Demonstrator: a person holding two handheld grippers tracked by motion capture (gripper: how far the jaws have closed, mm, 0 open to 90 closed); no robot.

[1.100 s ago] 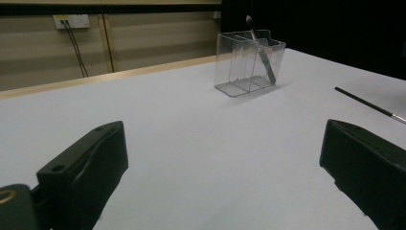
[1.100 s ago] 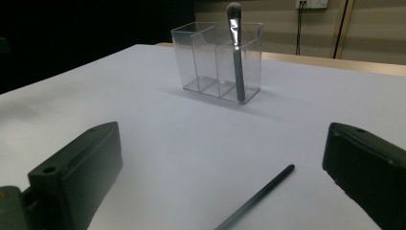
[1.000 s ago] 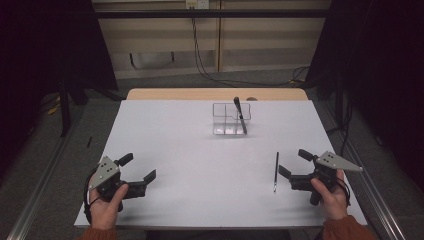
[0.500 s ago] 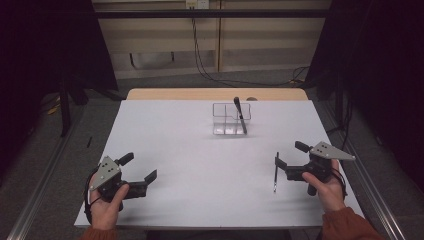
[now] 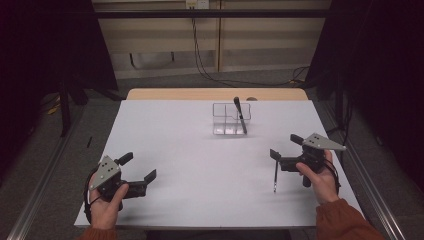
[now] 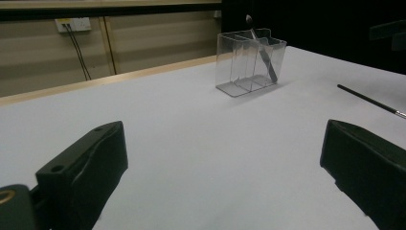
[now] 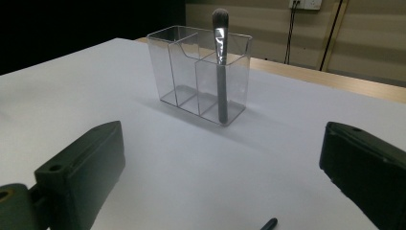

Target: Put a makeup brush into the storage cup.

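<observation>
Nearest the person, at about seven o'clock on the white tabletop [image 5: 200, 165], the left claw [image 5: 136, 169] rests in a hand with its jaws spread wide and nothing between them. In the left gripper view both black jaws are cut off by the bottom edge, and smooth bare surface lies ahead of them.

At about four o'clock the right claw [image 5: 285, 149] is held just above the surface, jaws also spread wide and holding nothing. The thin dark brush [image 5: 275, 176] lies flat just beside and below it, running near to far; its upper end is hidden under the claw. In the right gripper view just a rounded tip [image 7: 268, 224] shows at the bottom edge, the rest cut off. Whether a jaw touches it cannot be told.

The middle of the matte, unmarked tabletop is open room on all sides.

Farther off, near twelve o'clock, stands the clear organiser [image 5: 229, 119], a rectangular transparent box split into compartments. A grey-handled makeup brush [image 5: 241, 115] leans in its right-hand end compartment, soft rounded bristles up above the rim.

Beyond the white sheet, a strip of pale wood edge [image 5: 175, 94] shows.
</observation>
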